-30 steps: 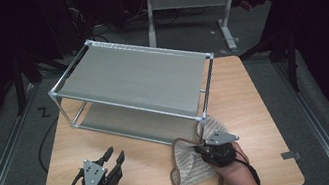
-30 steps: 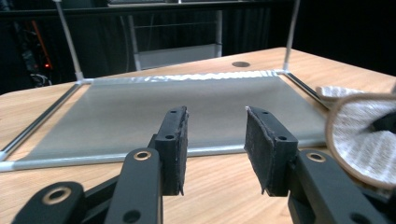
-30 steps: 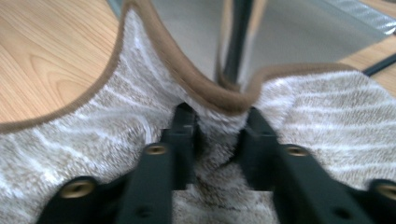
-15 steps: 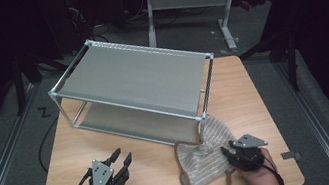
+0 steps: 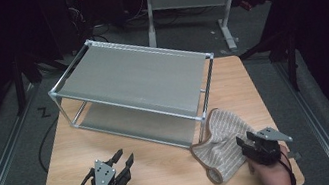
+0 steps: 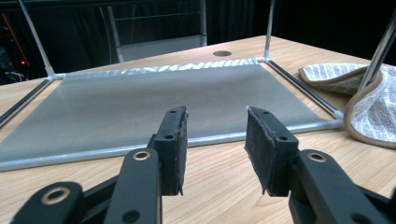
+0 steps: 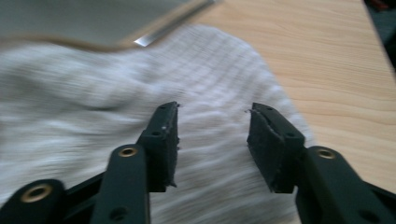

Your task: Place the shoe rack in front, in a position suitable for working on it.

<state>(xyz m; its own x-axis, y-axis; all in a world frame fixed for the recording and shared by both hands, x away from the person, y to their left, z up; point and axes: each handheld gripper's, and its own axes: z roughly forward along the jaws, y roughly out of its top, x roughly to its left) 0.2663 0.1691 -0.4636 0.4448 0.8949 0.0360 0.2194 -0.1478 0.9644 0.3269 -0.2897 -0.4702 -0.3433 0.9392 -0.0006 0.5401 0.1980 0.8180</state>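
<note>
Directly ahead of the open right gripper [image 7: 212,114], the striped cloth [image 7: 93,121].

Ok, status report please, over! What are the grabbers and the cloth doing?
Left gripper open, empty. Right gripper open beside striped cloth. Cloth flat, against rack leg.

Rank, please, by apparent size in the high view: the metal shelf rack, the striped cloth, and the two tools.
1. metal shelf rack, clearly the largest.
2. striped cloth.
3. left tool and right tool: they look about alike, so I do not rank them.
</note>
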